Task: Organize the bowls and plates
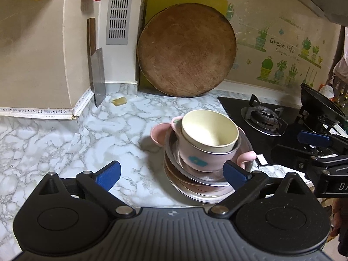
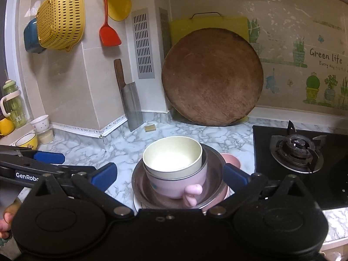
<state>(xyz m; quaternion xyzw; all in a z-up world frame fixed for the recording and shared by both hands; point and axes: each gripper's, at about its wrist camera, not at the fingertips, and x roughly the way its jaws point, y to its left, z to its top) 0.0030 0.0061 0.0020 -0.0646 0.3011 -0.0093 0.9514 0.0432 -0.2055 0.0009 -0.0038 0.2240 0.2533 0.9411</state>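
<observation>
A stack of dishes stands on the marble counter (image 1: pixel 65 143). A cream bowl (image 1: pixel 209 130) (image 2: pixel 173 155) sits tilted inside a pink two-handled bowl (image 1: pixel 200 157) (image 2: pixel 174 184). That bowl rests in a steel bowl (image 1: pixel 174 152) (image 2: pixel 214 174) on top of pinkish and steel plates (image 1: pixel 195 189). A small pink bowl (image 1: pixel 158 133) (image 2: pixel 231 161) stands beside the stack. My left gripper (image 1: pixel 171 171) is open and empty, its right finger at the stack's near rim. My right gripper (image 2: pixel 169 176) is open and empty, straddling the stack; it also shows in the left wrist view (image 1: pixel 315 137).
A round wooden board (image 1: pixel 187 50) (image 2: pixel 212 78) and a yellow board lean on the back wall. A cleaver (image 1: pixel 97 74) (image 2: pixel 130 100) leans in the corner. The gas stove (image 1: pixel 263 117) (image 2: pixel 298 152) is right of the stack. Cups and a yellow bowl (image 2: pixel 27 141) stand far left.
</observation>
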